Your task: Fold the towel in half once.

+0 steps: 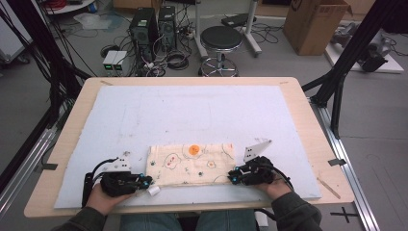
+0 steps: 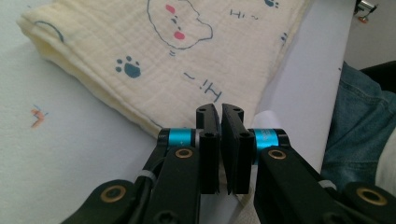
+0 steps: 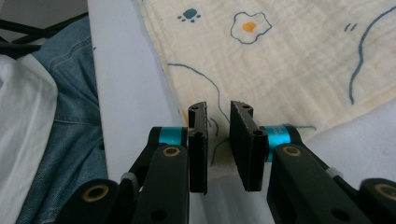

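So on the left side of the table (image 1: 67,144) the person's left gripper (image 1: 146,182) sits low near the front edge, aimed at the near left corner of the folded cloth (image 1: 191,164). In the left gripper view the left gripper's jaws are pretty much pinched together, just a sliver of a gap, and they're clamped on the cloth's corner right at the edge, with a bit of white fabric poking out beside the right jaw. The cloth itself is a cream, crinkly thing with little blue paw prints, a bear face with pink cheeks and fried eggs printed on it, and it lies flat on the pale blue mat (image 1: 192,110), near the front and roughly centred between the two hands. Moving over to the right, the right gripper (image 1: 232,177) is at the cloth's near right corner. In the right gripper view its jaws stand narrow but with a clear gap, and the cloth's corner lies between them; the pads don't look like they're pressing on it. The person's jeans (image 3: 70,116) show past the table edge in both gripper views.
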`<action>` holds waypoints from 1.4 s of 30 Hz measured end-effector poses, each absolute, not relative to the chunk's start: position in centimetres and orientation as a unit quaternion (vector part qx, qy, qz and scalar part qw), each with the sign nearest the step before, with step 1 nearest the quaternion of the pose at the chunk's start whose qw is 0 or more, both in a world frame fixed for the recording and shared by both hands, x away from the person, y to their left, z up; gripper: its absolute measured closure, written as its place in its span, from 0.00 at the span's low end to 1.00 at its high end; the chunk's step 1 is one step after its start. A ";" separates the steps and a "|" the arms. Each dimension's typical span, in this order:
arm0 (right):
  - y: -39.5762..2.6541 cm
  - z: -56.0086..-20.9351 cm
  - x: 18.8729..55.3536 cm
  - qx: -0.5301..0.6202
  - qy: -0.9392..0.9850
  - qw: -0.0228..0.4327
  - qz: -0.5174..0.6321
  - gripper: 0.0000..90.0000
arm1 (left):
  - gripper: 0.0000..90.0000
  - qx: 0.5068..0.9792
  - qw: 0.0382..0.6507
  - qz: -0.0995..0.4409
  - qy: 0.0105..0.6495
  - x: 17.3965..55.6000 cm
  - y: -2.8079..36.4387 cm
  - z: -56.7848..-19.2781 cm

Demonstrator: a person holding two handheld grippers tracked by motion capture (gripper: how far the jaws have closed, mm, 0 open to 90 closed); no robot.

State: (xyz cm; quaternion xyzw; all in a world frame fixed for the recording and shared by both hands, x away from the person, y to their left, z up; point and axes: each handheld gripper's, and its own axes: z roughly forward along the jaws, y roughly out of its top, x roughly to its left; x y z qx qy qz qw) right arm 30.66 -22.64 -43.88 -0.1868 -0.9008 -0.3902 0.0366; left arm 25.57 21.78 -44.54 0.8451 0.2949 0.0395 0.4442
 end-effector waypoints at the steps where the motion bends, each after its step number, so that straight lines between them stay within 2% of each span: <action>1: -22.7 -43.9 30.6 -0.185 -0.901 0.033 -0.391 0.85 | 0.94 0.847 0.442 0.041 0.294 25.5 21.9 -44.5; 8: -22.9 -44.0 30.1 -0.189 -0.898 0.028 -0.395 0.85 | 0.93 0.845 0.445 0.035 0.294 25.4 22.0 -44.6; 13: -23.0 -43.0 30.5 -0.195 -0.887 0.027 -0.417 0.76 | 0.81 0.823 0.478 0.039 0.304 26.2 22.4 -43.3; 15: -23.0 -42.1 31.3 -0.203 -0.878 0.013 -0.433 0.74 | 0.75 0.813 0.484 0.051 0.319 27.0 22.5 -42.7; 24: -22.2 -40.7 36.9 -0.278 -0.858 -0.039 -0.430 0.63 | 0.62 0.773 0.488 0.108 0.392 32.2 21.8 -41.8; 29: -22.0 -41.9 39.0 -0.304 -0.849 -0.027 -0.431 0.60 | 0.61 0.756 0.495 0.086 0.420 34.4 21.6 -42.5; 34: -22.2 -42.9 40.1 -0.319 -0.852 0.001 -0.416 0.63 | 0.66 0.763 0.475 0.052 0.436 35.4 21.5 -43.8; 36: -22.1 -43.2 40.2 -0.318 -0.856 0.011 -0.407 0.69 | 0.73 0.771 0.464 0.054 0.433 35.4 21.3 -44.0; 40: -21.8 -43.5 40.2 -0.307 -0.871 0.010 -0.384 0.87 | 0.93 0.780 0.453 0.064 0.427 35.4 21.4 -44.1; 42: -21.6 -43.6 40.1 -0.302 -0.875 0.010 -0.378 0.91 | 0.95 0.783 0.448 0.068 0.426 35.3 21.3 -44.1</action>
